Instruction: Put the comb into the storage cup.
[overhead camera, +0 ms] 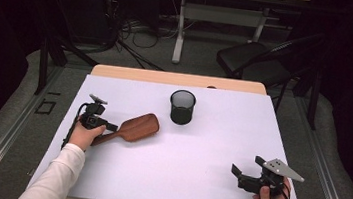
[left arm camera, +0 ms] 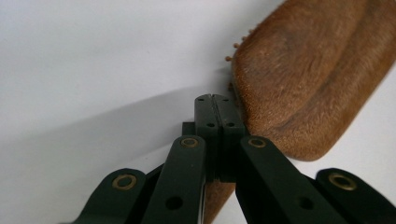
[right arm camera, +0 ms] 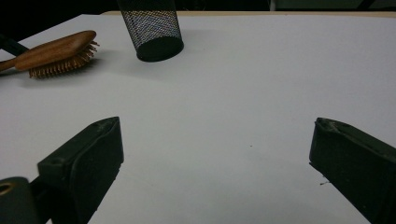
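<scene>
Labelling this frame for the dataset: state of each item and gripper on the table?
left gripper: shut on the hairbrush handle.
right gripper: open, nothing between its jaws, held over bare table.
hairbrush: wooden, back up, bristles down on the table, handle toward the left gripper.
mesh cup: upright, no contents seen, standing apart from the hairbrush.

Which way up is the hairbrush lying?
Bristles down. The hairbrush shows its smooth wooden back on top, with the pins underneath against the table.
</scene>
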### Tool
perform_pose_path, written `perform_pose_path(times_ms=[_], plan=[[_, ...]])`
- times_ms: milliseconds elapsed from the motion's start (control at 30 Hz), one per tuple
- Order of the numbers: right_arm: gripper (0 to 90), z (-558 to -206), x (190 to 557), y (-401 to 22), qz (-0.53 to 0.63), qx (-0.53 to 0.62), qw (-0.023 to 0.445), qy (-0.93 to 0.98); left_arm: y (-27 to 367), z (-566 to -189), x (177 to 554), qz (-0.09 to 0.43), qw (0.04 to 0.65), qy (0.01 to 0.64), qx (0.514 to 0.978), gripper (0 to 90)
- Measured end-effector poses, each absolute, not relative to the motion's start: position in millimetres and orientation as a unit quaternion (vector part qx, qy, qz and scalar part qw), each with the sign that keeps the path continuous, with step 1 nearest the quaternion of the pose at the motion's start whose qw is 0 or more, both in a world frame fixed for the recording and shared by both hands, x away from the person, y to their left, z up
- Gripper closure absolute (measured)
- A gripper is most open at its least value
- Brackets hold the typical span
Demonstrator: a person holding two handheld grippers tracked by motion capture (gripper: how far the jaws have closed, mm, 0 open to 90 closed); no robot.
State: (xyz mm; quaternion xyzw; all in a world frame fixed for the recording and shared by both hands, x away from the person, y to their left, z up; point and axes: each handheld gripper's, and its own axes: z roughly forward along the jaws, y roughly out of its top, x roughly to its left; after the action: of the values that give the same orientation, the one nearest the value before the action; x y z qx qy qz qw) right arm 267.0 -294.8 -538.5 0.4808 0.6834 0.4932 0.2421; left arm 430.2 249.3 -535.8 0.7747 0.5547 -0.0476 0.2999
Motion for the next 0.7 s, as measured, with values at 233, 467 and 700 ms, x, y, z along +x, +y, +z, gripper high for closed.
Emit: perform_pose_path(times_ms=[233, 467, 700], plan=[[2.7, -539, 267, -295, 0.493, 0.480, 0.243, 0.684, 248, -538, 420, -0.058, 0.314, 0.545, 0.776, 90.0], [2.7, -538, 267, -295, 0.494, 0.479, 0.244, 0.683, 250, -540, 408, -0.064, 0.325, 0.539, 0.775, 90.0], [2.7, -538, 266, -294, 0.494, 0.479, 0.242, 0.684, 251, -545, 395, -0.068, 0.339, 0.545, 0.764, 90.0]])
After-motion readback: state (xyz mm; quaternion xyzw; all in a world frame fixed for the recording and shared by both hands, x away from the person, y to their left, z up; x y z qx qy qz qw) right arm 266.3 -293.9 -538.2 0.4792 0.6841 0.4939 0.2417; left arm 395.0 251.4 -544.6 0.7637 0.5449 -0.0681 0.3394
